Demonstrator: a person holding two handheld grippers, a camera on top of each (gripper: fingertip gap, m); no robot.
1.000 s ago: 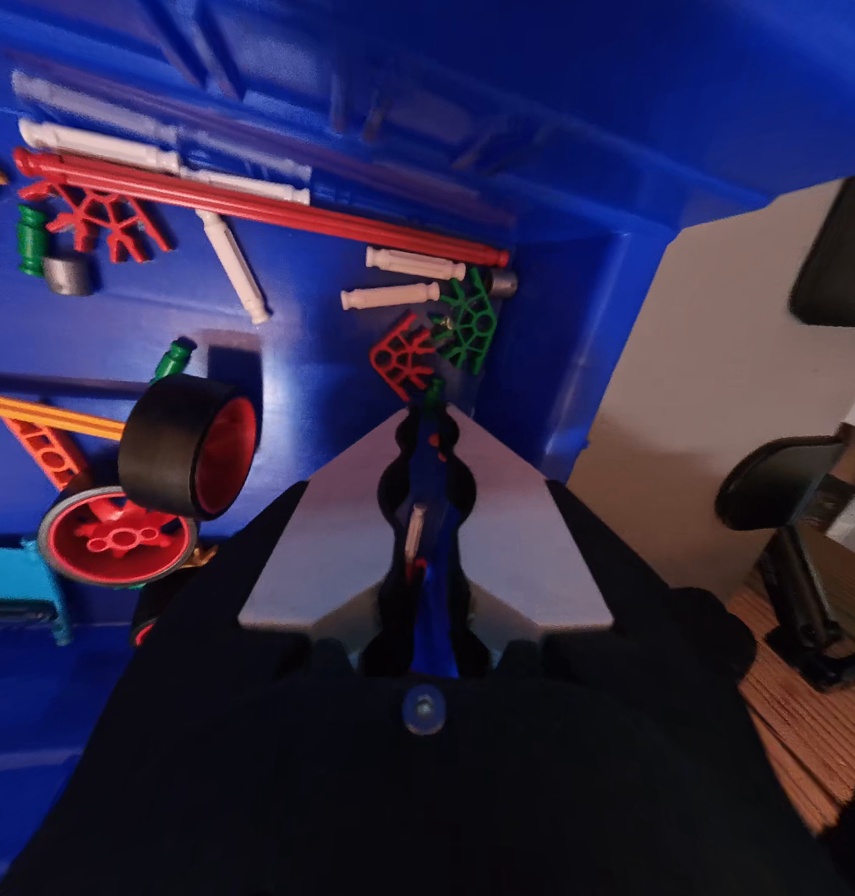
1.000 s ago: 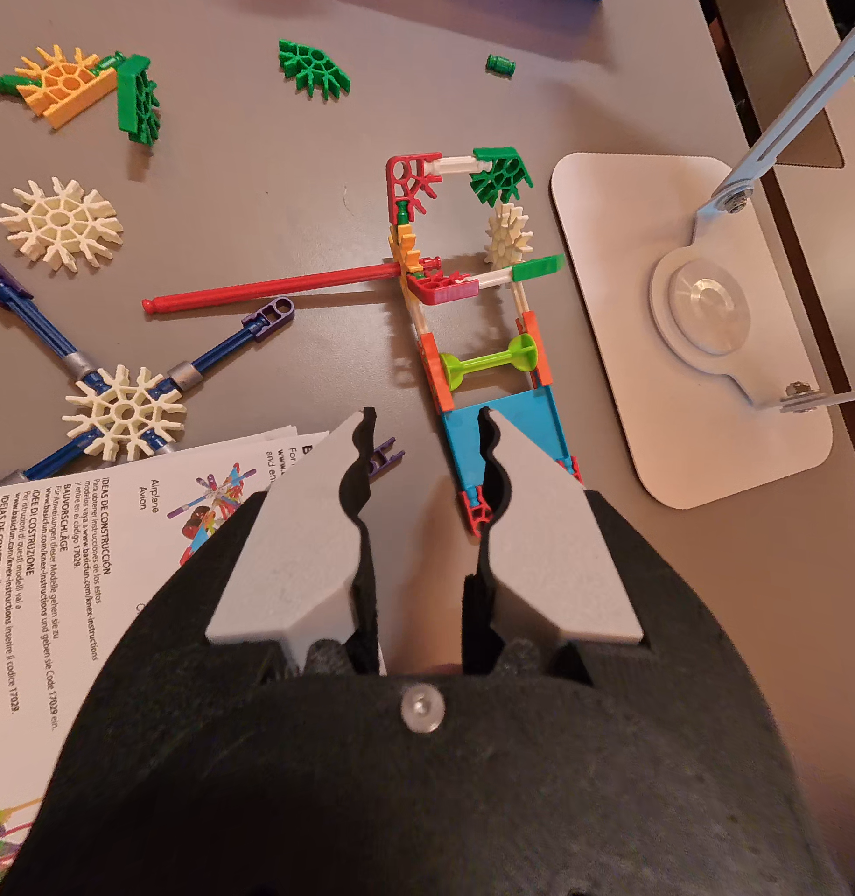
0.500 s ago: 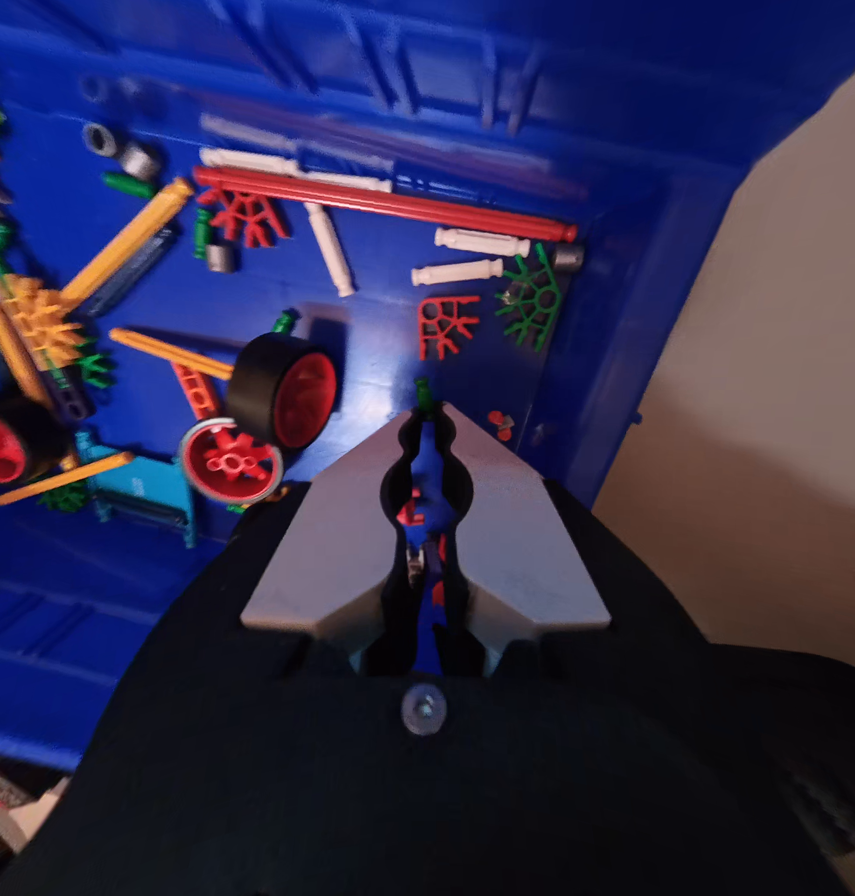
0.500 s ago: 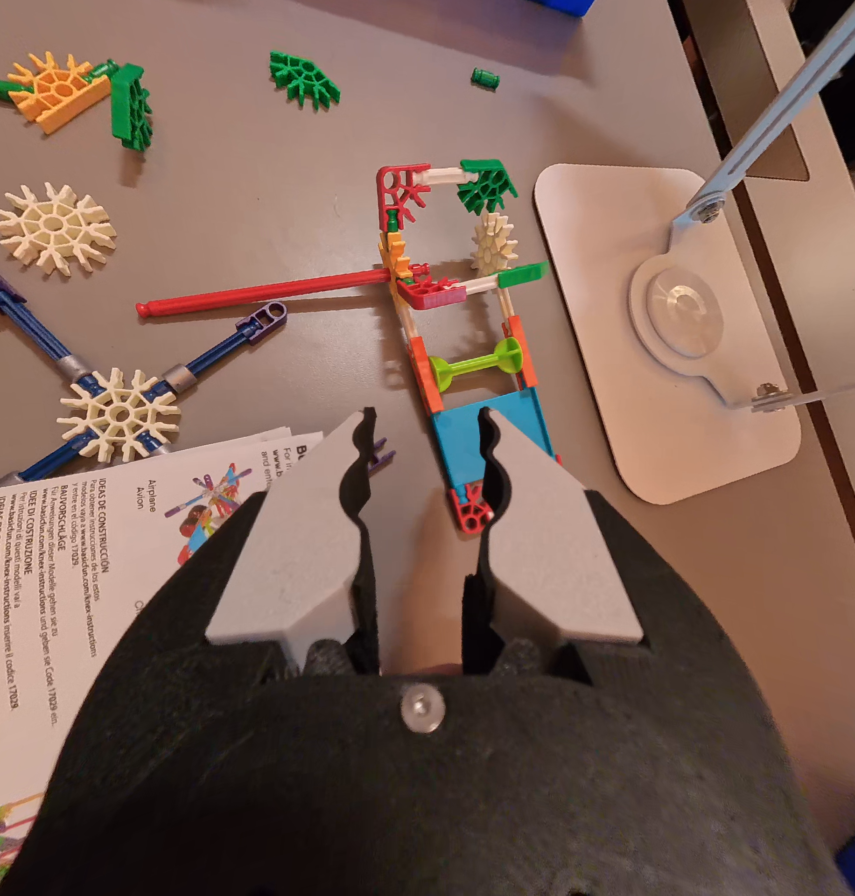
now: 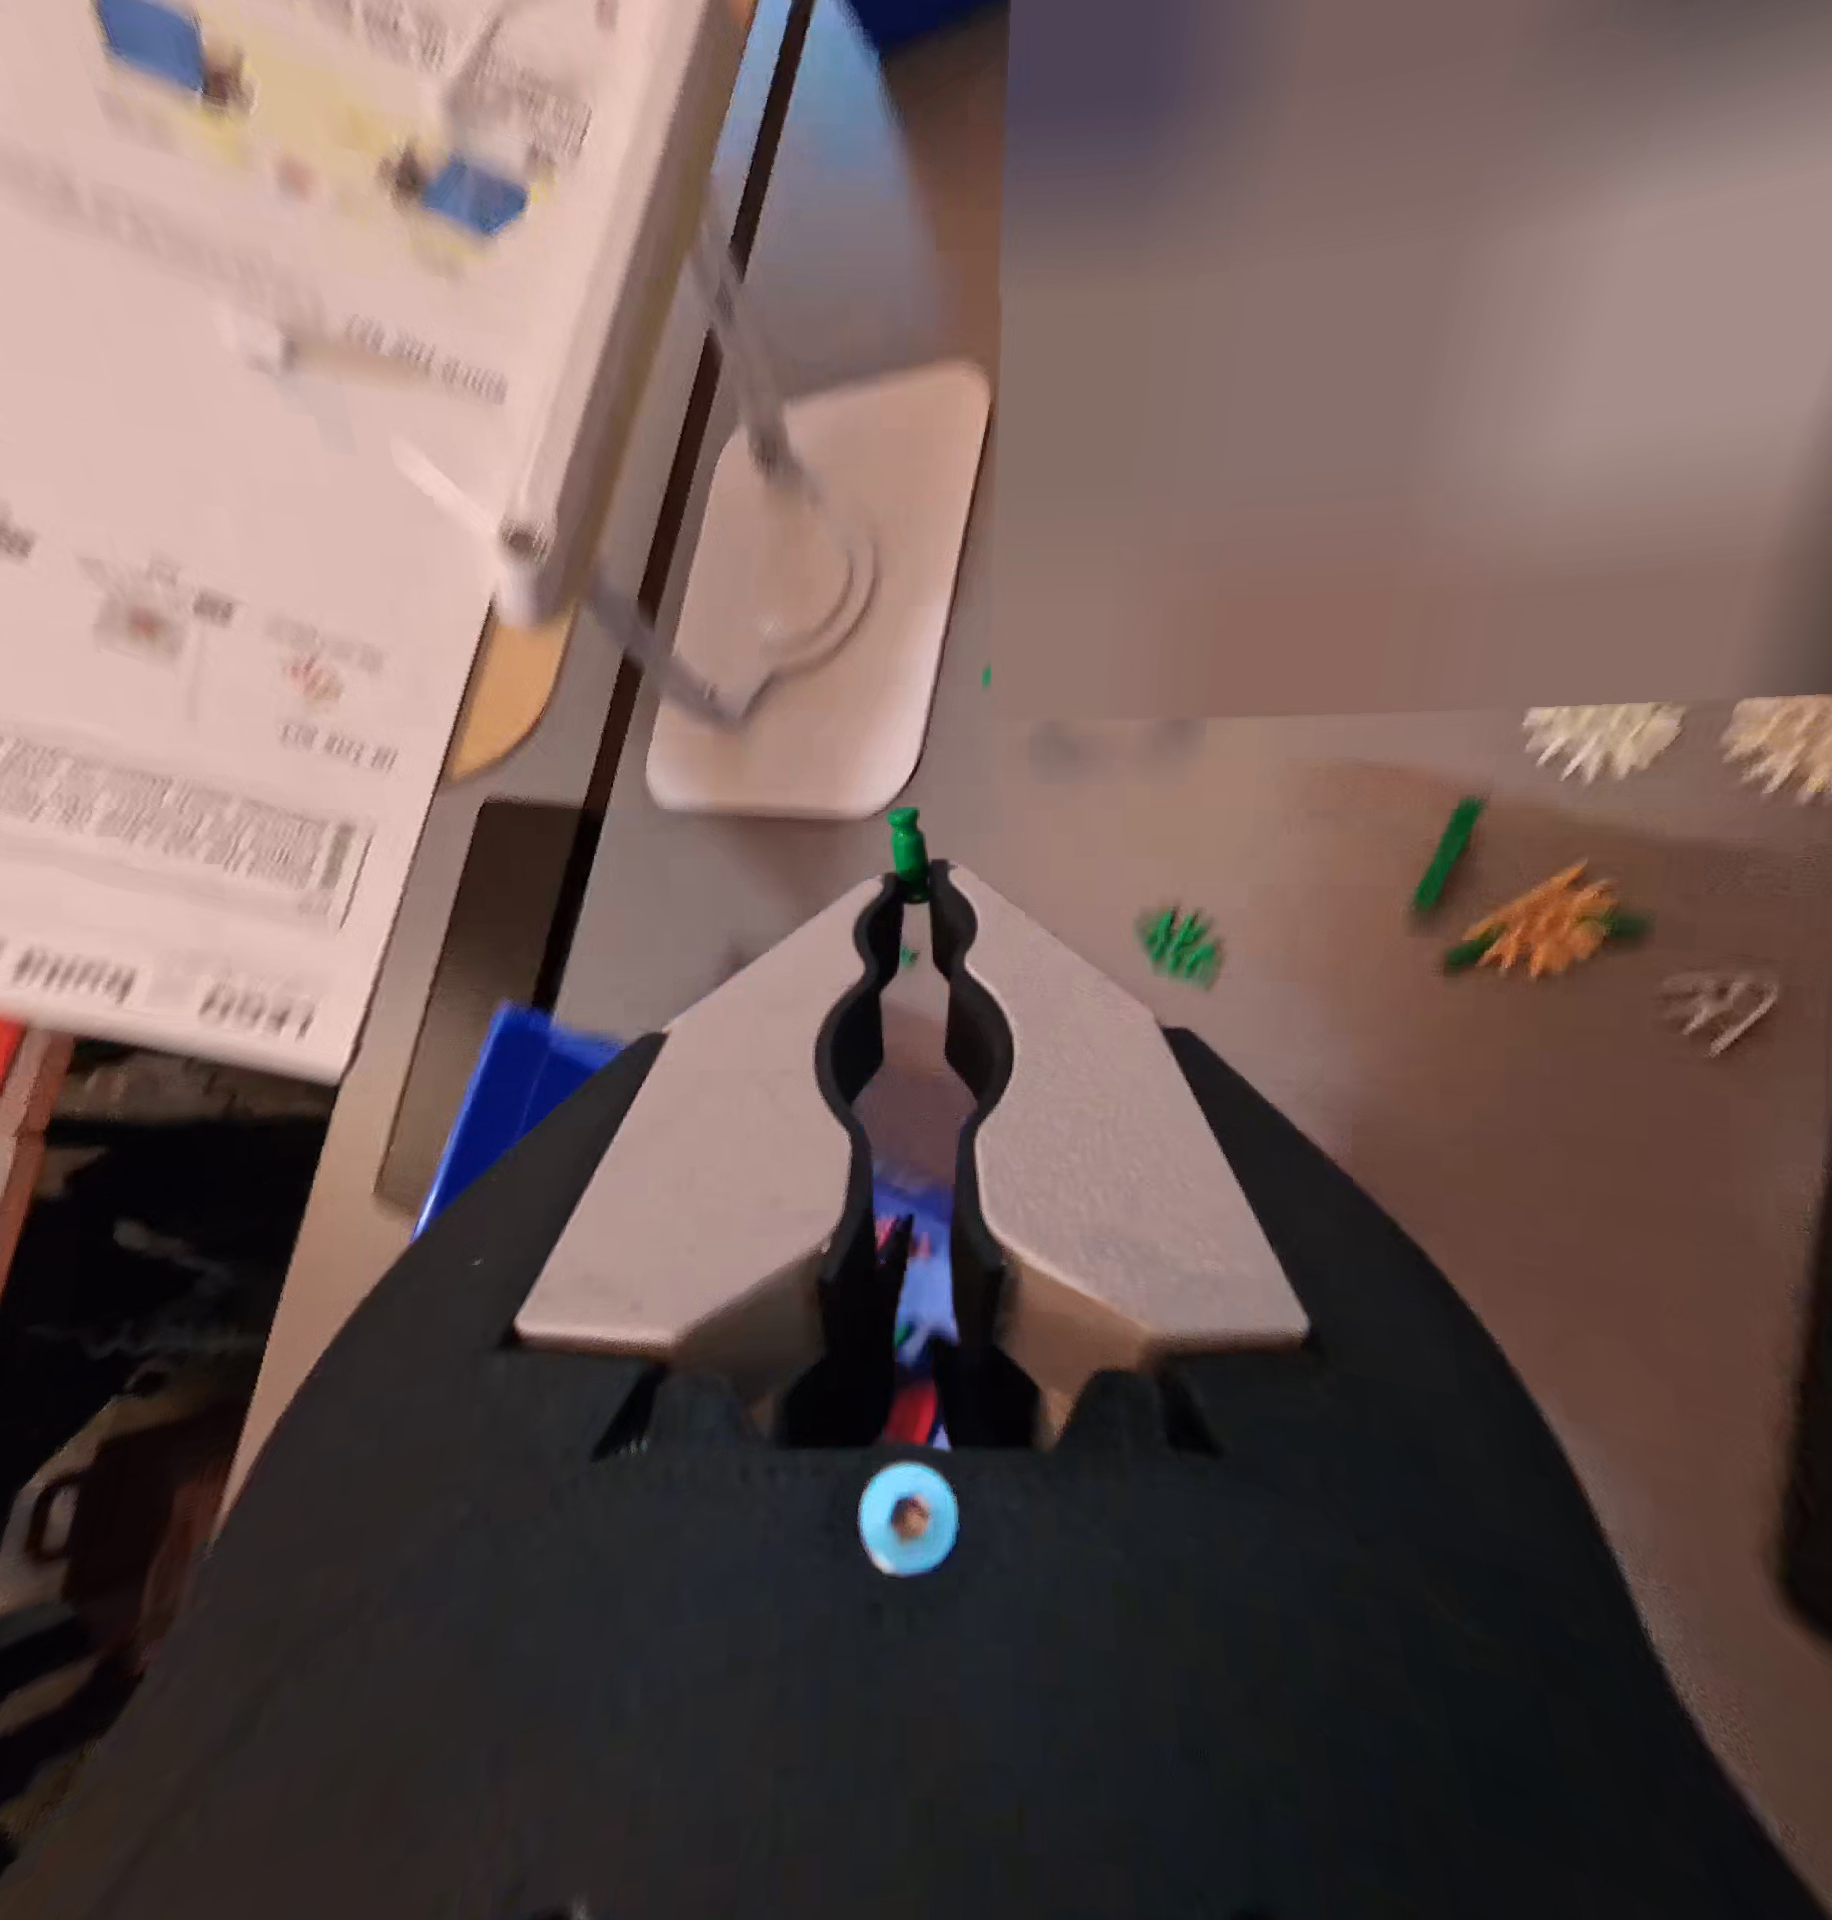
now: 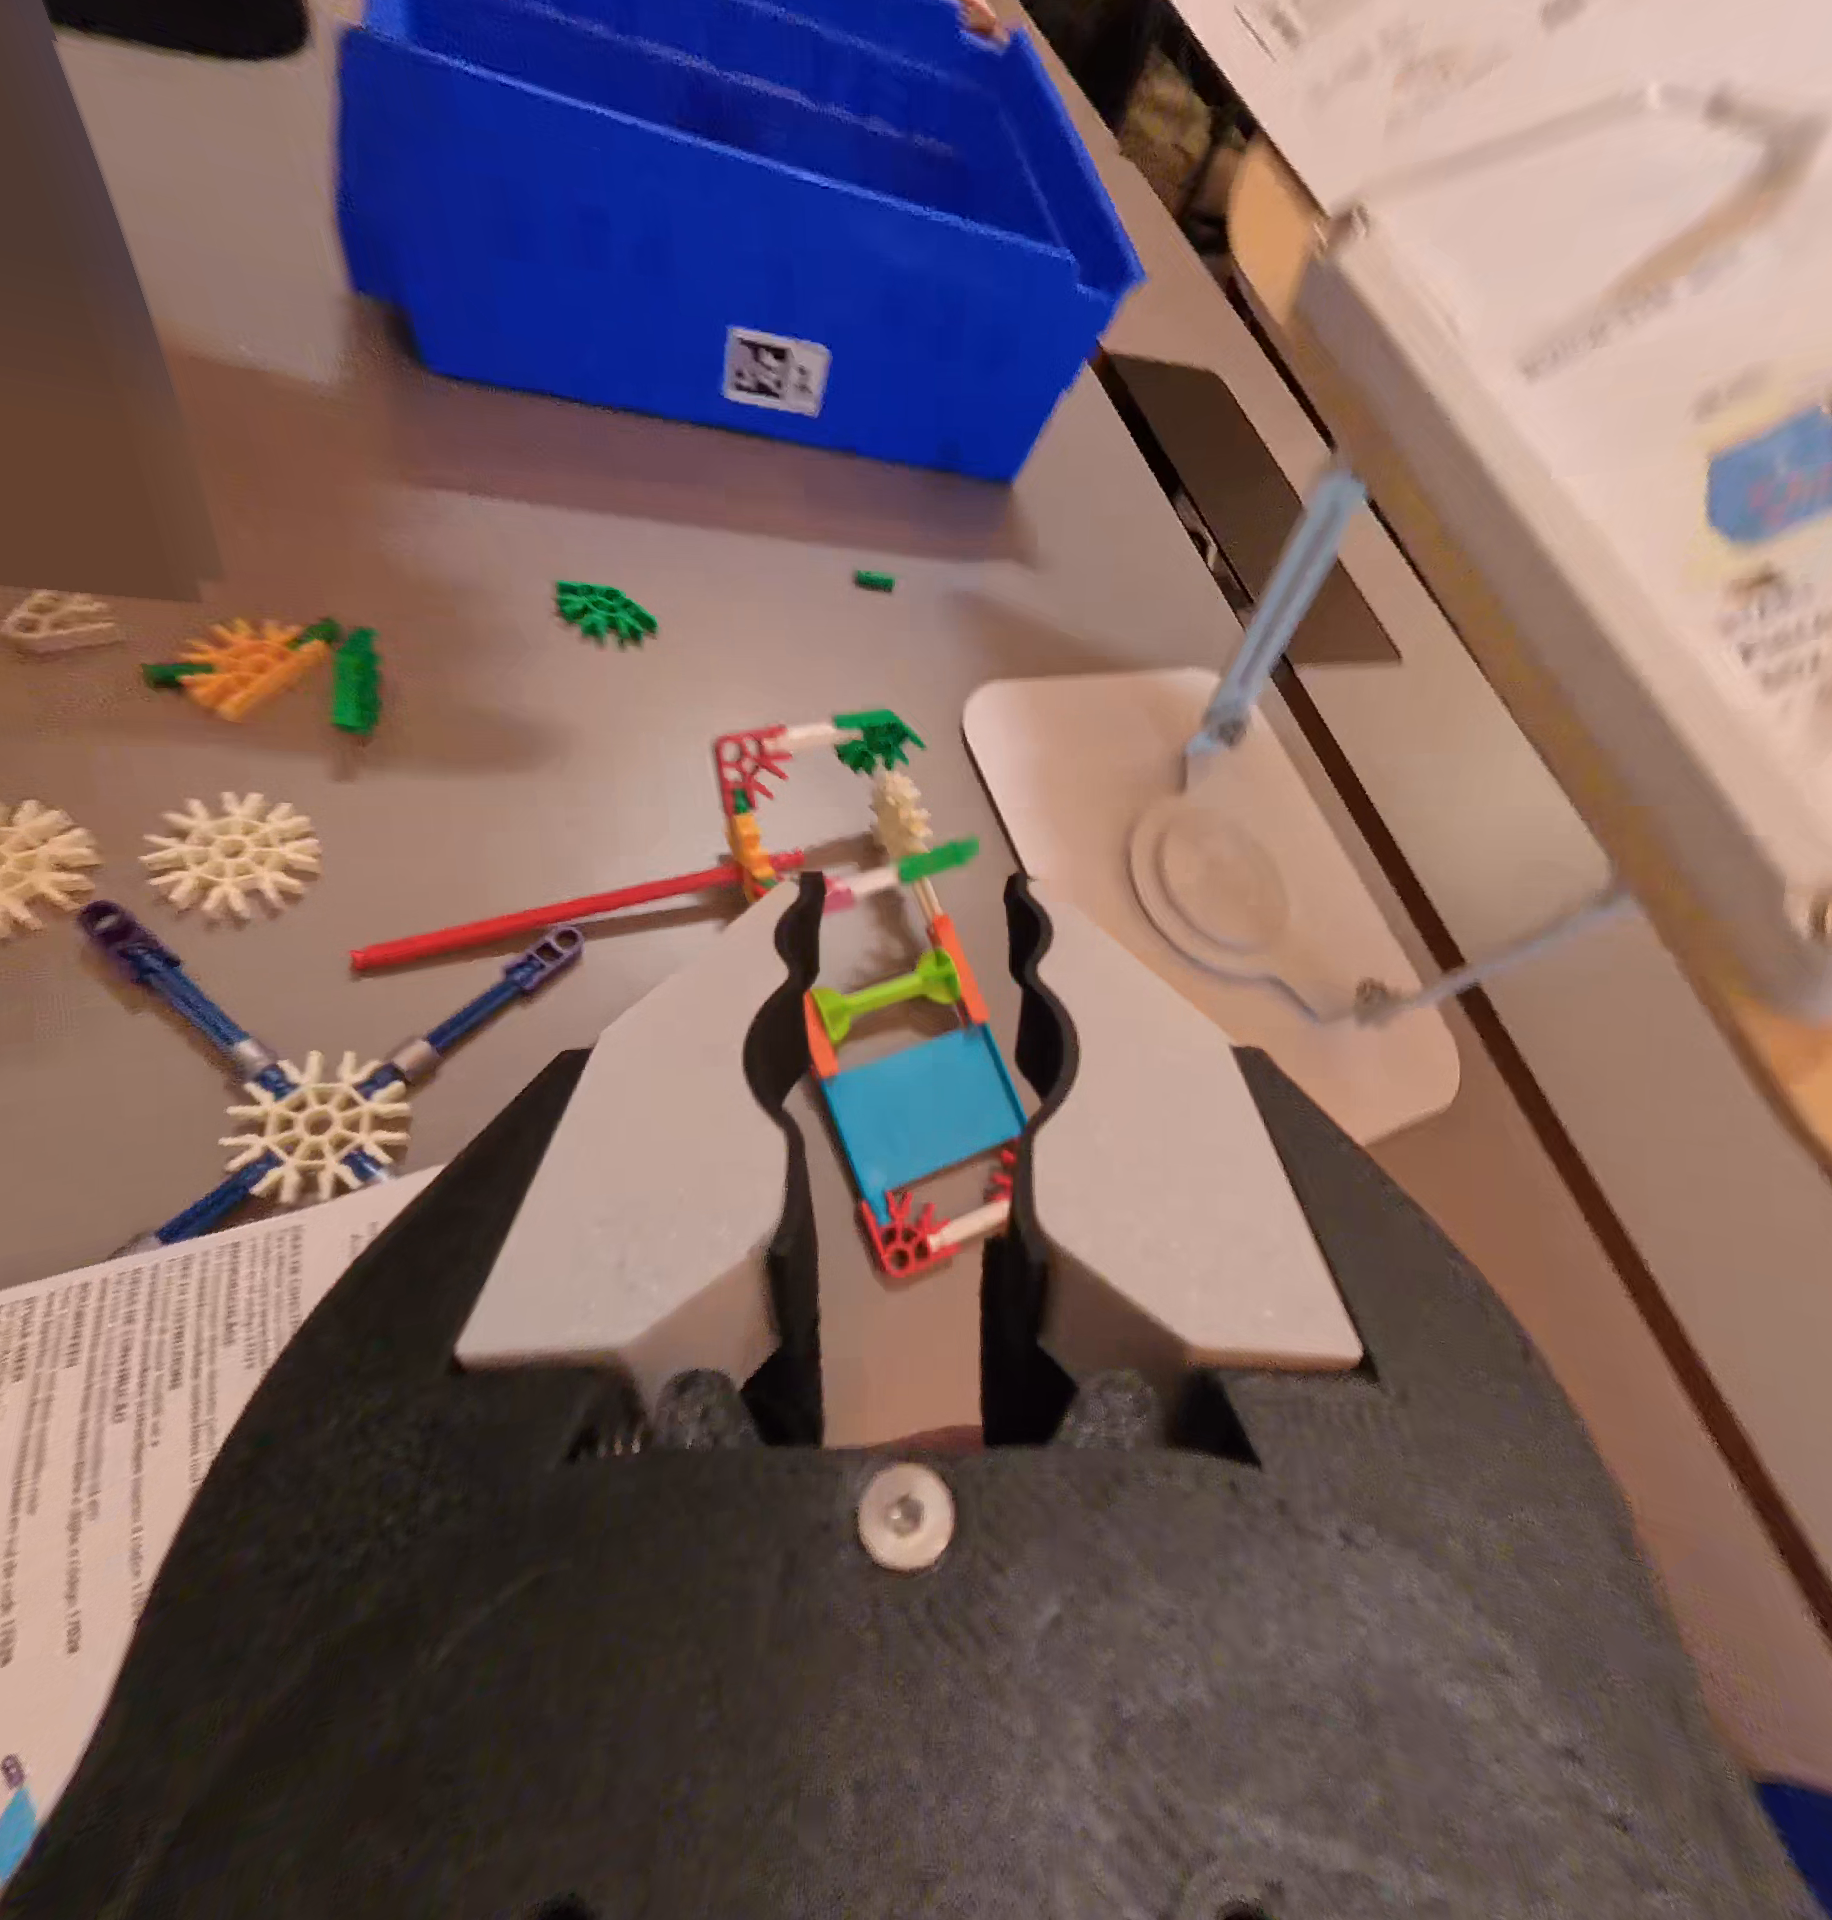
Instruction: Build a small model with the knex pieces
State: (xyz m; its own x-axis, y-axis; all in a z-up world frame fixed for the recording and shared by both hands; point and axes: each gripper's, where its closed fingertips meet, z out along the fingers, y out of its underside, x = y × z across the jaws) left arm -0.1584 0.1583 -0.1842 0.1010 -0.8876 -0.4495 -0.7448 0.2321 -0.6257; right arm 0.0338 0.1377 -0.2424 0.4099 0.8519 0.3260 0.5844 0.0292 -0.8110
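Observation:
My left gripper (image 5: 912,888) is shut on a short green rod (image 5: 907,847) that sticks out past the fingertips, held in the air above the grey table; the view is blurred. My right gripper (image 6: 912,888) is open and empty, hovering low over a small built frame. The frame's blue panel (image 6: 922,1112), lime rod (image 6: 881,1003) and red corner connector (image 6: 901,1242) show between the fingers. The frame's far end has red (image 6: 746,764) and green (image 6: 876,738) connectors. A long red rod (image 6: 548,920) sticks out to its left.
A blue bin (image 6: 725,239) stands at the back, also showing in the left wrist view (image 5: 517,1091). A white stand base (image 6: 1203,883) lies right of the frame. Loose pieces lie left: white snowflake connectors (image 6: 231,852), an orange connector (image 6: 247,665), a green connector (image 6: 605,611). An instruction sheet (image 6: 91,1403) lies front left. One gripper's finger ends stand about 20 centimetres off the other's.
My left gripper has come up out of the blue bin with the green rod and swung over the table. My right gripper has moved forward over the frame, still open.

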